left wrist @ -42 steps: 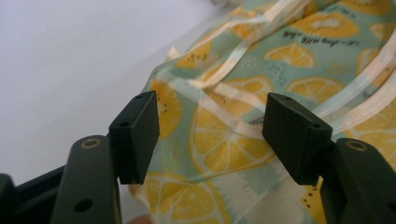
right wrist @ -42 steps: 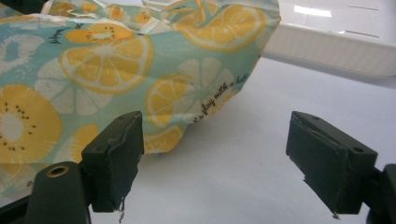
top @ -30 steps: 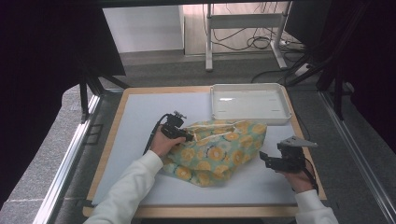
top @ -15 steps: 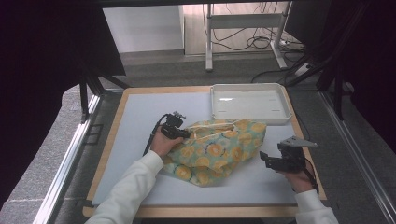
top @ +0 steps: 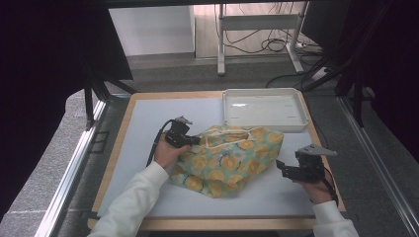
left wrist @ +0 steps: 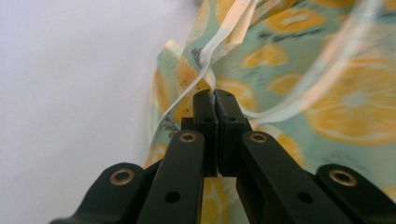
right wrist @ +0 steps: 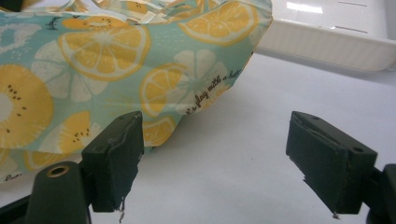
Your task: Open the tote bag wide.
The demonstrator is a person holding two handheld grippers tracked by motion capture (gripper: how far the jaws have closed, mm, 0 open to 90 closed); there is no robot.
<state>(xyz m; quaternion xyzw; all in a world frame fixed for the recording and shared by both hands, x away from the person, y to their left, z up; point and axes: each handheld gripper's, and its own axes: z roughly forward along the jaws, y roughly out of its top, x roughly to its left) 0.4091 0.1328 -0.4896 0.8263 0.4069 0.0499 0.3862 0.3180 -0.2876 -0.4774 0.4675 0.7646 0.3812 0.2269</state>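
white mat (top: 138, 123), wooden-rimmed table (top: 120, 129)

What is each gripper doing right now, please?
Left gripper: jaws have just closed, shut on the thin strap of the lemon-print bag.
Right gripper: open, holding nothing, beside the bag on the table.

Bag (top: 230, 160) sits mid-mat (top: 138, 128), the tray (top: 264, 109) just beyond it at one o'clock. Left gripper (top: 190, 140) is at the bag's ten o'clock edge; right gripper (top: 284, 168) lies at its four o'clock, apart.
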